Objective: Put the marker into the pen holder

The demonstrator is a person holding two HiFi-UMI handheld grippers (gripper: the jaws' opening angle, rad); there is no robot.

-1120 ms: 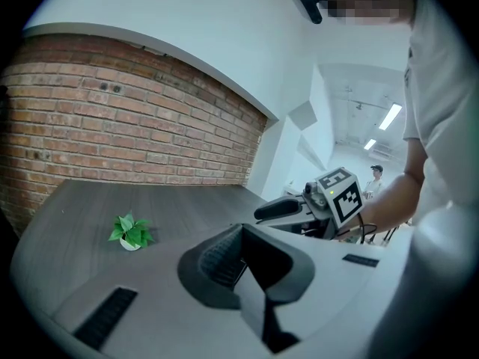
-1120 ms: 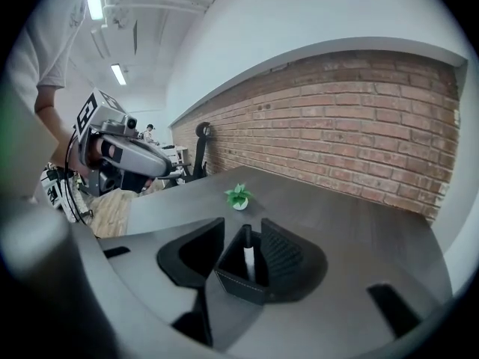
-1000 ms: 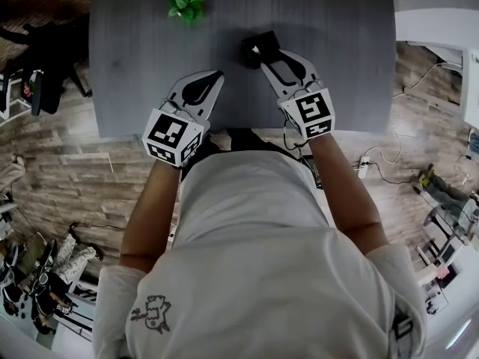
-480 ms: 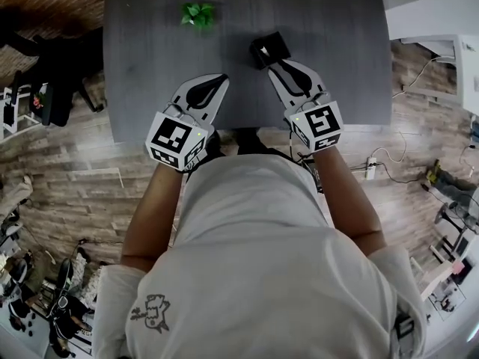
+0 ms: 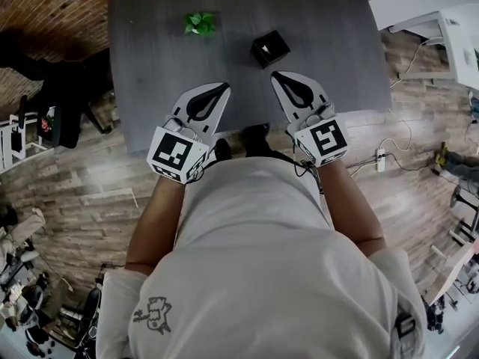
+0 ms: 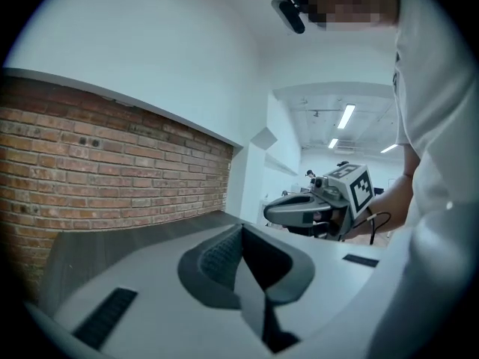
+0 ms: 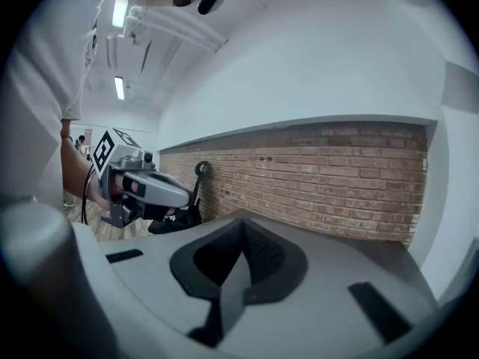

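No readable text, numbers or brands, only black-and-white square markers on left claw and right claw

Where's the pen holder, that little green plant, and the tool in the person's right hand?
pen holder (image 5: 270,48): head view, middle of the black box.
green plant (image 5: 200,23): head view, on its leaves.
right gripper (image 5: 276,75): head view, the tip where its closed jaws meet.

Dark grey table, black pen holder, green plant, pale grey left gripper and right gripper with black-and-white square-patterned cubes, red-brown brick wall, brown plank floor, white shirt with small dark drawing.
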